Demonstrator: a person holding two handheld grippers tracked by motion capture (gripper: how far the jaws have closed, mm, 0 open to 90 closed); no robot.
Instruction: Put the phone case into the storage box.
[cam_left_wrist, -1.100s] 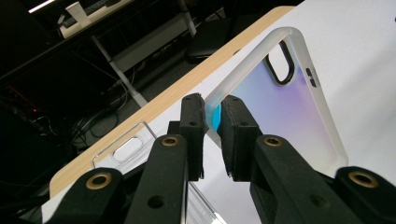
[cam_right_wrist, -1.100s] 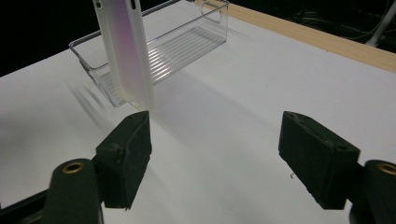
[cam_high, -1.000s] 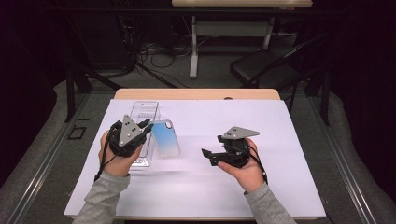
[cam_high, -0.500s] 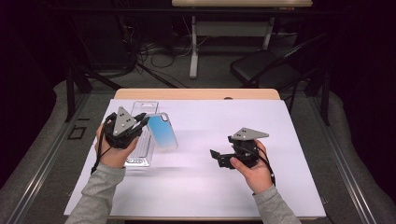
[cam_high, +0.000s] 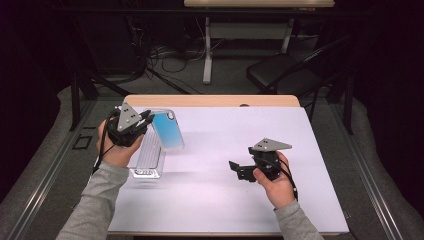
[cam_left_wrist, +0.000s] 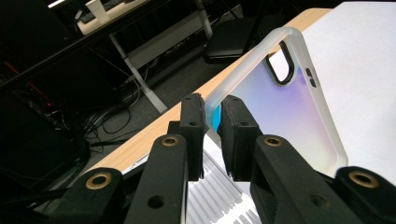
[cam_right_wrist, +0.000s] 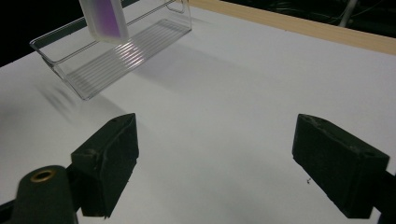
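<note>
One phone case (cam_high: 167, 129) is being held clamped in the left gripper (cam_high: 146, 120), tilted above the clear tray (cam_high: 147, 159), the right gripper (cam_high: 235, 170) being kept open, well apart.

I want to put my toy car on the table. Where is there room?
The big white stretch between the clear tray and the right gripper is bare, and so is the far right corner by the wooden edge. The left side is crowded: the tray lies there, with the left gripper holding a phone case above it.
</note>
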